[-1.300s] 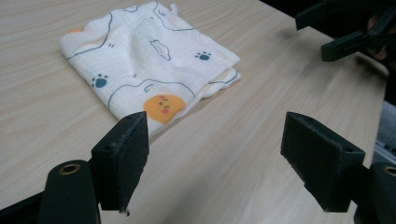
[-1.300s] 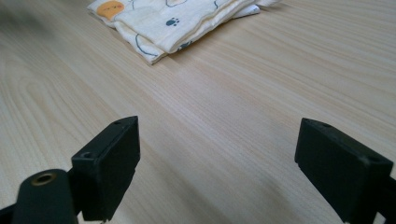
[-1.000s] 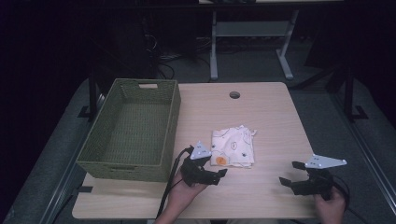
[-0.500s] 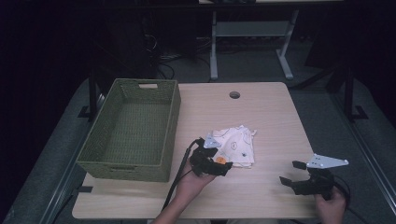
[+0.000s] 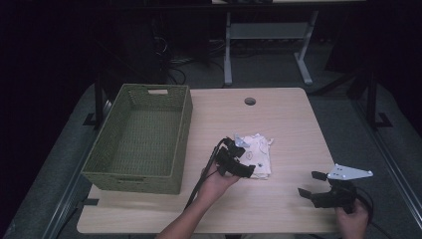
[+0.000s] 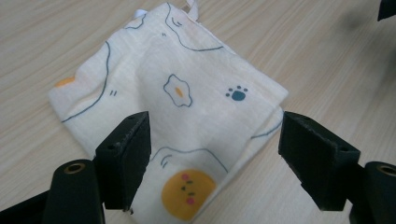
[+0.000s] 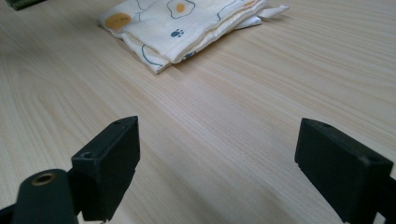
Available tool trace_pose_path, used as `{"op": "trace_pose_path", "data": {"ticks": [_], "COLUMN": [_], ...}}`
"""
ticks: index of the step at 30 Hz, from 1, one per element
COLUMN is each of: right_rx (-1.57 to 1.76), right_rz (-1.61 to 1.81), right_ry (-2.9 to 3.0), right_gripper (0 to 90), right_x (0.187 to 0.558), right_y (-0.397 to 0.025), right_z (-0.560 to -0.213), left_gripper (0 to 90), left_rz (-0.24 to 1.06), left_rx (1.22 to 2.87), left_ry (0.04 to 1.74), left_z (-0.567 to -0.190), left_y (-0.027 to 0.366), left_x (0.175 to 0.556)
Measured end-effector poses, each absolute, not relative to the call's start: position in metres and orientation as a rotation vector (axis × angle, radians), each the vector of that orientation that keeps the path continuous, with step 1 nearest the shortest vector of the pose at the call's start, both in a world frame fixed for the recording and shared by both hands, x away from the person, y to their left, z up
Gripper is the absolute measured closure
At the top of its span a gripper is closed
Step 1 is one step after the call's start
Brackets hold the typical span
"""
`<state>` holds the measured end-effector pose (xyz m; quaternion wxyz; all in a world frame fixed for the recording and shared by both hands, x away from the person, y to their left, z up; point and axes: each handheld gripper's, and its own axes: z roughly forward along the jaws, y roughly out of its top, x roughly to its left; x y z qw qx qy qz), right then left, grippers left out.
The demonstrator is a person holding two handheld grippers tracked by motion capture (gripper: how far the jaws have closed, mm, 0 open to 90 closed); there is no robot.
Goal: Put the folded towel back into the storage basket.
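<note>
A folded cloth (image 6: pixel 177 116), pale cream and printed with fried eggs, a paw and a round orange face, lies flat on the tabletop (image 5: pixel 278 119) just right of the woven green basket (image 5: pixel 144 144). The left gripper (image 5: pixel 238 164) hangs low over the cloth's near corner with its jaws wide apart. In the left gripper view one jaw stands above the fabric and the other sits past the folded edge, over bare wood. The right gripper (image 5: pixel 323 191) rests well apart, near the tabletop's front right, its jaws also open with nothing between them; its own view looks across the wood toward the cloth (image 7: pixel 187 28).

The likely step is a pinch on the cloth to lift it toward the basket. The risk lies in the layers: the cloth is folded several times, and a shallow bite at the corner may catch the top sheet alone, so the bundle would unfold and trail as it rises. With one jaw off the fabric, a closing may also push the edge aside and bunch it instead of clamping it. A dangling cloth could then snag on the basket rim.
</note>
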<state>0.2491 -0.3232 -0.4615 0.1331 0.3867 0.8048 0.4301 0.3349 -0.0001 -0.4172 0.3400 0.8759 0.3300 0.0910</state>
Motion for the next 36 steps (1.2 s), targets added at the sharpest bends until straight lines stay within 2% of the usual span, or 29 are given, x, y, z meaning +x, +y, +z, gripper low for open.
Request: {"op": "trace_pose_path", "data": {"ticks": [11,17,24,27,30,36], "right_rx": [1.116,1.121,1.122,1.124,1.12,1.133], "right_rz": [1.273,1.283,1.292,1.295,1.292,1.299], "right_ry": [2.328,2.321,2.312,2.309,2.313,2.302], "right_gripper": [13.7,13.7,13.7,13.7,13.7,13.7], "right_x": [0.25,0.25,0.249,0.249,0.249,0.25], "right_y": [-0.323,-0.323,-0.325,-0.325,-0.325,-0.326], "right_z": [-0.461,-0.461,-0.46,-0.46,-0.46,-0.46], "left_gripper": [28.2,31.0,32.5,32.2,32.1,40.0], "left_rz": [0.295,0.271,0.275,0.324,0.304,0.259], "left_rx": [2.36,2.387,2.434,2.484,2.49,2.496], "left_ry": [0.901,0.961,0.977,0.965,0.975,0.971], "left_z": [-0.424,-0.43,-0.44,-0.445,-0.449,-0.449], "left_y": [-0.016,-0.02,-0.028,-0.034,-0.038,-0.035], "left_x": [0.362,0.381,0.387,0.388,0.39,0.392]}}
